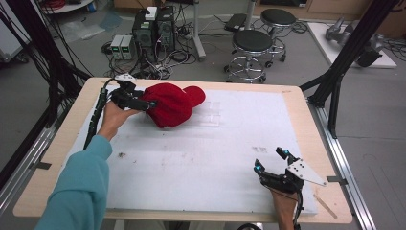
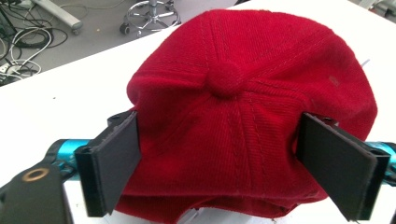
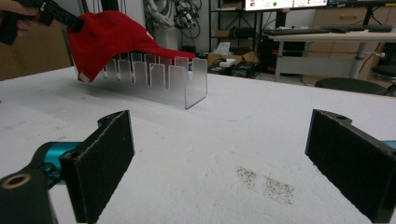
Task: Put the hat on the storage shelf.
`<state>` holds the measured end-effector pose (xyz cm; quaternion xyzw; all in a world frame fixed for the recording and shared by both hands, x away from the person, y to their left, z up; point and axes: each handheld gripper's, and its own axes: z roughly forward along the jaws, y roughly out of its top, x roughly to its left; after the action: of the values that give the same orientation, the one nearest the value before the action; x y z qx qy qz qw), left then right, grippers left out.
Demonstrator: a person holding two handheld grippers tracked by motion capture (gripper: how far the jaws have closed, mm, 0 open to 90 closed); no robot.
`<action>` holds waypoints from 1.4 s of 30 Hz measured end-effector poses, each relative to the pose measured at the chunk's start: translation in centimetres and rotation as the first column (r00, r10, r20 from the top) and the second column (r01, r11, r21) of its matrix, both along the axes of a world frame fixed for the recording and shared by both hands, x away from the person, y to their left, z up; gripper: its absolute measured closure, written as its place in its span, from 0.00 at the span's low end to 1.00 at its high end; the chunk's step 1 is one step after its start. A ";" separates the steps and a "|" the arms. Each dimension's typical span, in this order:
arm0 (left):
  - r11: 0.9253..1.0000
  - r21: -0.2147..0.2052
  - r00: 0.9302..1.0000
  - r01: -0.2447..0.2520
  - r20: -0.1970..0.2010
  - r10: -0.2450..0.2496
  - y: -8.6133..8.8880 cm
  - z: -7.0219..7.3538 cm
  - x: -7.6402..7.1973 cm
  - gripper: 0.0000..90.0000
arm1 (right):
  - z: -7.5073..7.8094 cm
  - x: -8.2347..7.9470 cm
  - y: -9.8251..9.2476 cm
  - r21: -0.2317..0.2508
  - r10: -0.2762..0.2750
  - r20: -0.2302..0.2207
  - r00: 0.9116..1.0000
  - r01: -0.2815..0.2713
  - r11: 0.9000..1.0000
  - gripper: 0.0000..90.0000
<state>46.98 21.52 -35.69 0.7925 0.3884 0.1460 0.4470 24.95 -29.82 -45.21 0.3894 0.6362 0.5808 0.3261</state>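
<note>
Left gripper [image 1: 143, 103] straddles the red cap [image 1: 173, 104] at the desk's far left, jaws apart, ready to lift it off the clear rack [image 3: 159, 77]. Right gripper [image 1: 272, 160] waits near right, jaws apart, empty.

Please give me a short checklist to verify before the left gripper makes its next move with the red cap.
1. Cap sits between the left gripper fingers: ok, one pad on each side of the crown.
2. Fingers closed firmly on the cap: cannot tell; they stand wide and contact with the cloth is unclear.
3. Cap supported: ok, it lies over the clear rack, brim pointing along it.
4. Cap free from the rack's slots: cannot tell, the cloth hides the dividers below it.
5. Right gripper out of the way: ok, open and low at the near right of the table, far from the cap.
</note>
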 end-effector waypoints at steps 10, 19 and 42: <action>0.995 0.093 0.999 0.017 0.032 -0.020 -1.2 -0.4 -0.2 0.60 | 0.0 0.0 0.0 0.012 0.000 -0.007 1.000 0.000 1.000 0.08; 0.986 0.167 0.993 0.018 0.112 -0.037 -2.0 -0.2 -0.7 0.94 | 0.0 0.0 0.0 0.012 0.001 -0.005 1.000 -0.001 1.000 0.08; 0.997 -0.074 0.981 0.027 0.193 -0.012 0.5 3.3 -2.2 0.95 | 0.0 -0.1 0.0 0.007 -0.001 -0.002 1.000 0.001 1.000 0.08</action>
<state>44.77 21.99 -32.41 0.7608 0.3409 0.2024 0.5138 24.86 -29.79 -45.20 0.3913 0.6343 0.5824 0.3246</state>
